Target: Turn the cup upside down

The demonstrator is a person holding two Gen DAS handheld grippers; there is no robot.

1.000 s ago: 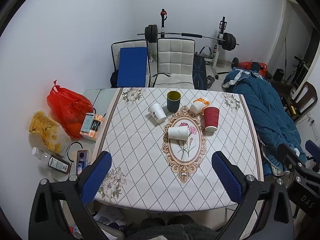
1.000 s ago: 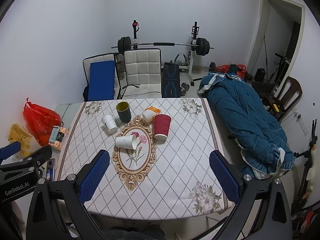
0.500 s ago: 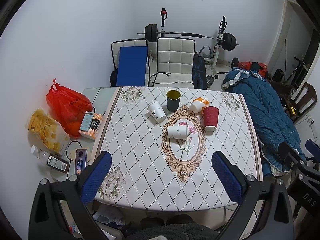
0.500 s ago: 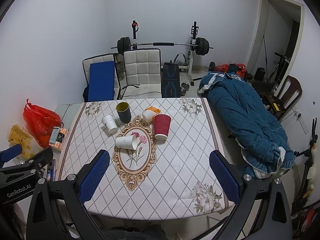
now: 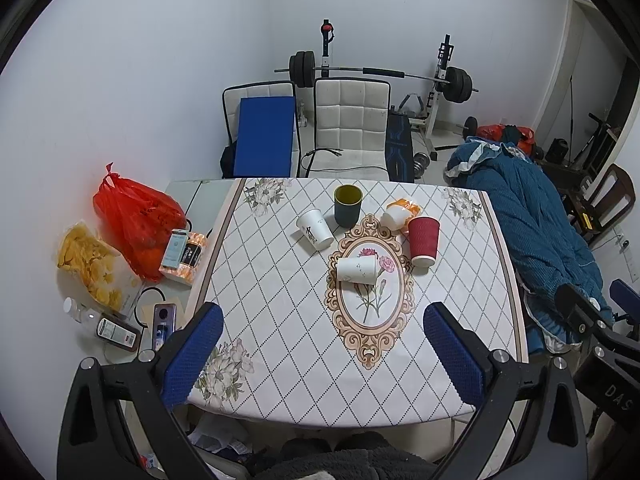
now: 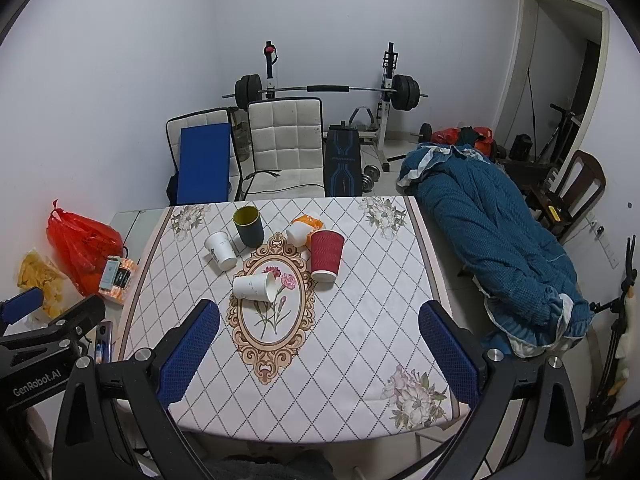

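Both grippers hang above the near edge of a table (image 5: pixel 280 360) covered by a diamond-patterned cloth, well short of the cups at its far half. The left gripper (image 5: pixel 322 354) has its jaws spread wide with nothing between the blue pads (image 5: pixel 192 354), and the right gripper (image 6: pixel 318 354) is spread just as wide and equally bare. 5 cups sit around the top of the ornate oval medallion (image 5: pixel 370 308) printed on the cloth. A white paper cup (image 5: pixel 356 270) lies on its side on the upper part of the medallion, its mouth facing right in the right wrist view. A second white cup (image 5: pixel 315 229) lies tipped over to its far left, just beside an upright dark cup (image 5: pixel 348 205) with a yellow interior. A red ribbed cup (image 5: pixel 423 241) stands mouth-down at the medallion's right edge, and an orange-and-white cup (image 5: pixel 398 213) lies on its side just behind it. Left of the table, a red plastic bag (image 5: pixel 134 216) rests beside a yellow snack bag (image 5: pixel 90 266).
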